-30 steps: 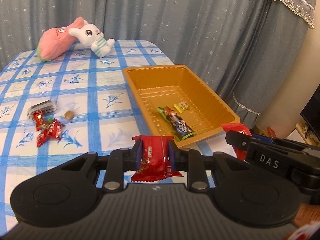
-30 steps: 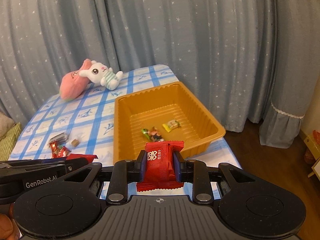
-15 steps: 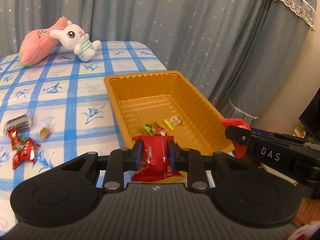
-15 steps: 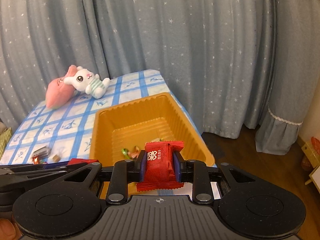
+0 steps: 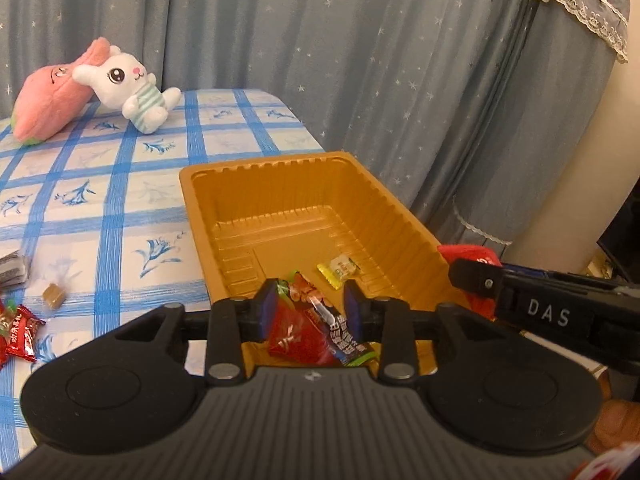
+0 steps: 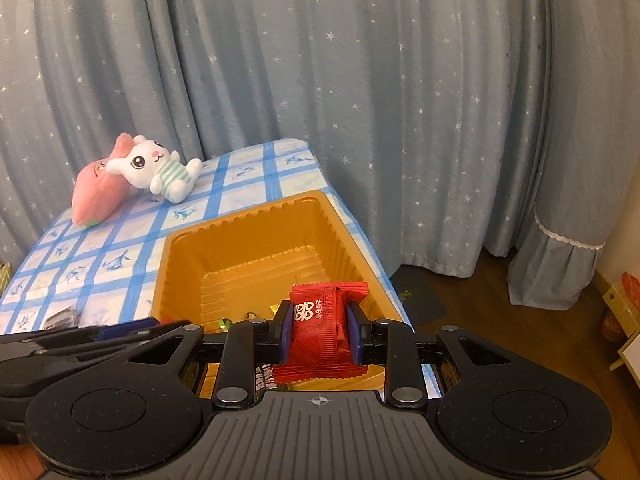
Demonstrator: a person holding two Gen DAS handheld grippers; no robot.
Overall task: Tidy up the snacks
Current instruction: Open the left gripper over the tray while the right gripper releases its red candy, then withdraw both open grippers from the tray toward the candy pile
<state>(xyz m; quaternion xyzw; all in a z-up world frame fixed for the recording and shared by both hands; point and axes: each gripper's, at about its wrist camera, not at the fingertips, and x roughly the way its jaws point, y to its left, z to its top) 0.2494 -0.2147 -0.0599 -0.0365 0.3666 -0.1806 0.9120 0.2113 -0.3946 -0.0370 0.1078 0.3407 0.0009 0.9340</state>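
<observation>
An orange tray (image 5: pixel 260 164) (image 6: pixel 240 220) sits at the right end of the blue-checked table. My left gripper (image 5: pixel 310 310) hangs over its near end with jaws opening. A red snack packet (image 5: pixel 292 340) lies tilted in the tray below them, free of the pads, beside a dark-wrapped bar (image 5: pixel 344 340), a green and orange wrapper (image 5: pixel 304 288) and a yellow candy (image 5: pixel 338 270). My right gripper (image 6: pixel 320 332) is shut on another red snack packet (image 6: pixel 320 320) above the tray's near right part. It reaches into the left wrist view from the right, with its packet (image 5: pixel 468 252) at the tip.
A white plush rabbit (image 5: pixel 132 96) and a pink plush (image 5: pixel 48 100) lie at the table's far end. Loose red candies (image 5: pixel 20 328), a brown cube (image 5: pixel 54 294) and a silver pack (image 5: pixel 12 268) lie left of the tray. Starred curtains hang behind; the floor drops off at the right.
Both grippers have moved forward over the tray. The left jaws have widened and the red packet has dropped from them into the tray. The right grip is unchanged.
</observation>
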